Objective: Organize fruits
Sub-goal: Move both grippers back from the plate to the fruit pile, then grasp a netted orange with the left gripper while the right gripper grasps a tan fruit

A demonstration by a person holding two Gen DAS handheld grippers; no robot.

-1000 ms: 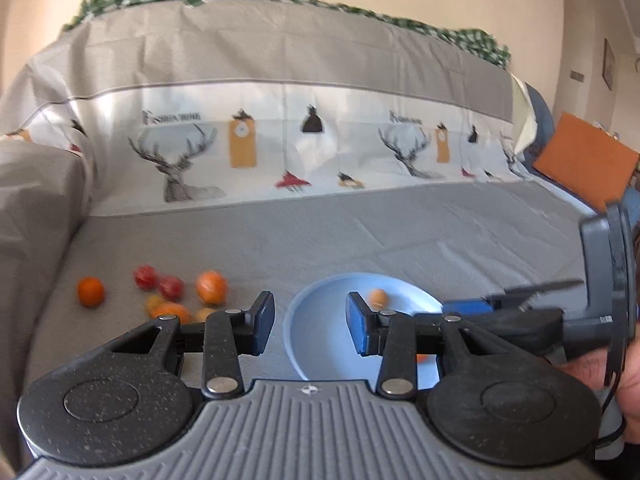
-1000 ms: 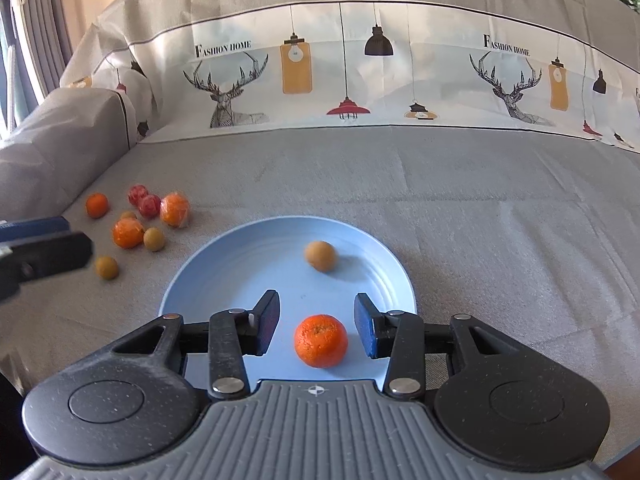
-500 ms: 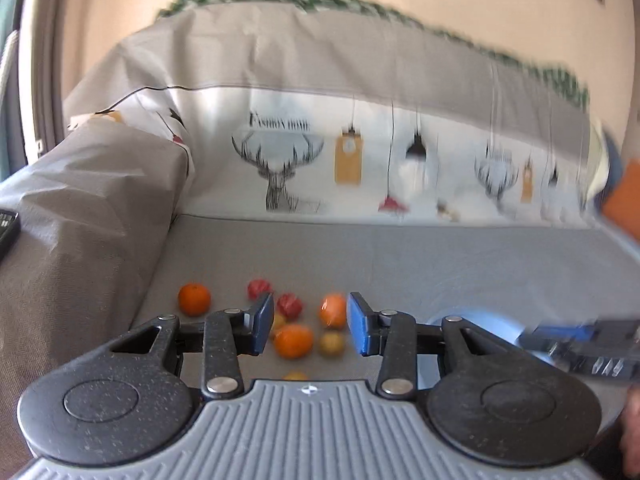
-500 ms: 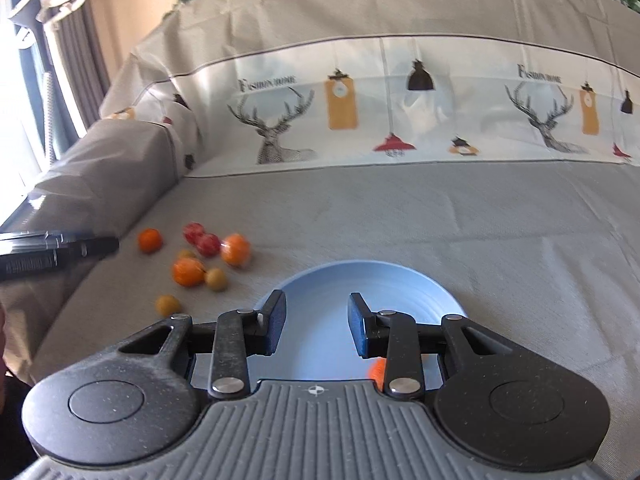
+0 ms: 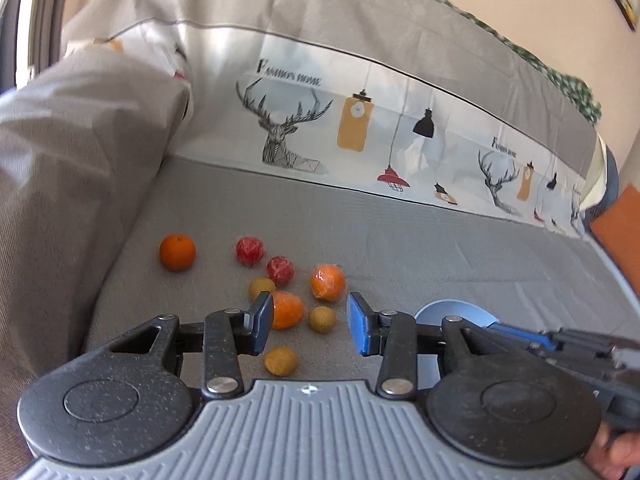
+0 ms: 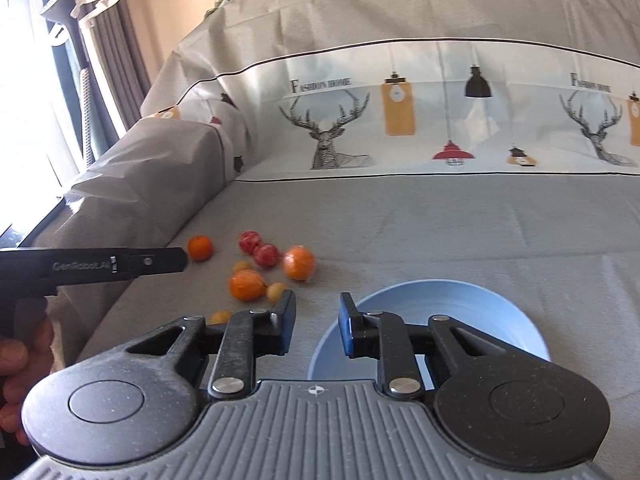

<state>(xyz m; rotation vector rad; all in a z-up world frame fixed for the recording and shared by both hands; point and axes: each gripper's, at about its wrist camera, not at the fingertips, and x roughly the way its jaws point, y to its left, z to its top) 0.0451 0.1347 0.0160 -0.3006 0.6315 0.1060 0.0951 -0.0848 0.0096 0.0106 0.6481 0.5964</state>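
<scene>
Eight loose fruits (image 5: 328, 282) are seen in the left wrist view just beyond the left gripper (image 5: 310, 320), which is held part open and empty, with the blue plate (image 5: 452, 308) to the right. In the right wrist view, the right gripper (image 6: 314, 320) is drawn in to its narrowest and is empty, beside the plate's left rim. The fruits lie far-left, nearer the left gripper.

Three orange fruits lie on the grey sofa cover: one apart at the left (image 5: 177, 252), one at the right of the cluster (image 5: 328, 282) and one nearest the camera (image 5: 286, 310). Two red fruits (image 5: 249, 251) (image 5: 280, 269) sit side by side, and three small yellow-brown fruits (image 5: 262, 288) (image 5: 322, 319) (image 5: 281, 361) are scattered among them. There is one blue plate (image 6: 448, 300).
</scene>
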